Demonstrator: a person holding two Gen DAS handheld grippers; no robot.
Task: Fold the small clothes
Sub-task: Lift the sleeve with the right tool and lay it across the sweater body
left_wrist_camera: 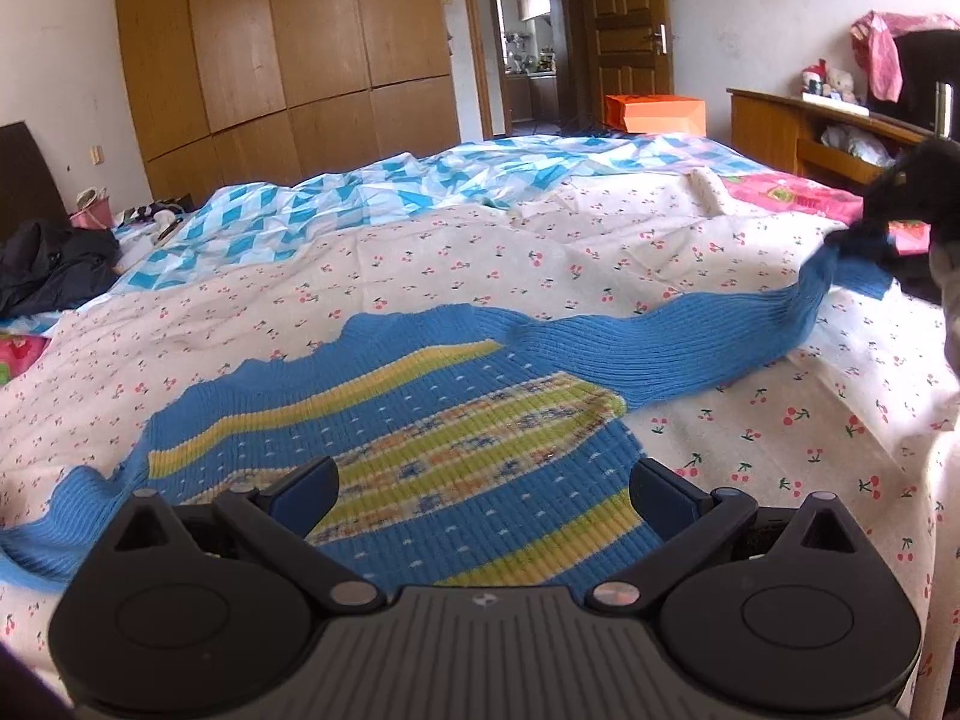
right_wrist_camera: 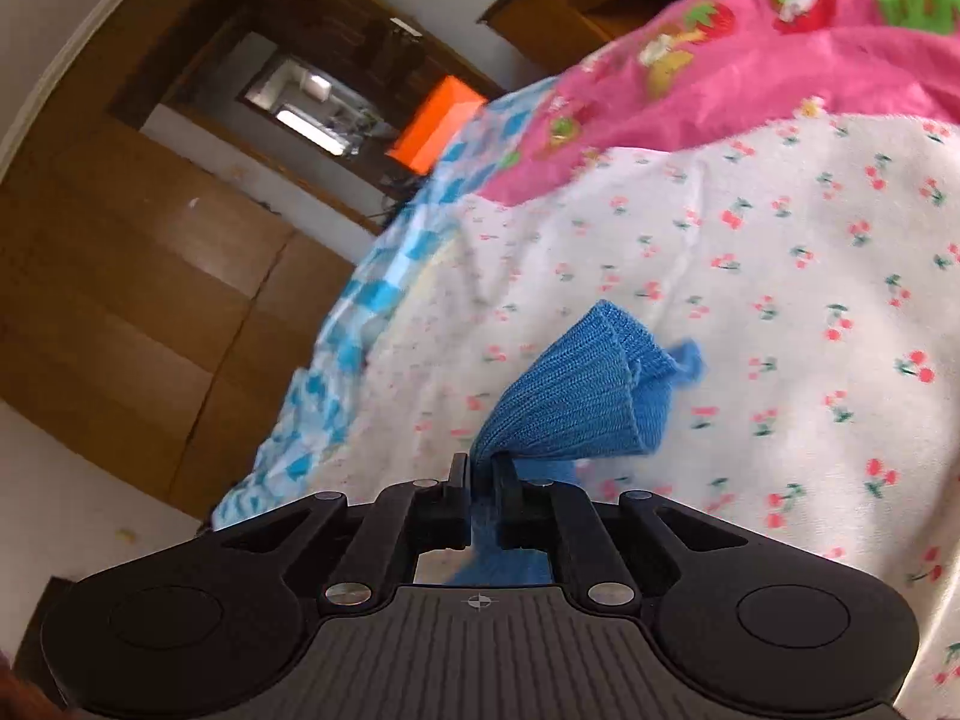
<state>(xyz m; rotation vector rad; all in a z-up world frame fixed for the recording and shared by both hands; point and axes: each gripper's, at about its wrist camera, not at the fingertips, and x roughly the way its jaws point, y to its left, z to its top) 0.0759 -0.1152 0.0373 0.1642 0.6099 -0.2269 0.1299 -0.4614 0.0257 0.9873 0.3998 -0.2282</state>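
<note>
A small blue knit sweater (left_wrist_camera: 384, 420) with yellow-green stripes lies flat on the cherry-print bed sheet (left_wrist_camera: 540, 264). My left gripper (left_wrist_camera: 483, 489) is open and empty, just above the sweater's body. The sweater's right sleeve (left_wrist_camera: 690, 342) stretches out to the right, lifted at its end. My right gripper (right_wrist_camera: 483, 471) is shut on the blue sleeve cuff (right_wrist_camera: 576, 396) and holds it above the sheet; it also shows as a dark shape in the left wrist view (left_wrist_camera: 888, 228). The left sleeve (left_wrist_camera: 36, 546) lies at the lower left.
A blue-white checked cover (left_wrist_camera: 456, 180) and a pink strawberry blanket (right_wrist_camera: 750, 54) lie at the far side of the bed. A wooden wardrobe (left_wrist_camera: 282, 48), an open door (left_wrist_camera: 630, 30), an orange box (left_wrist_camera: 654, 114) and a desk (left_wrist_camera: 798, 132) stand beyond. Dark clothes (left_wrist_camera: 48, 264) lie at left.
</note>
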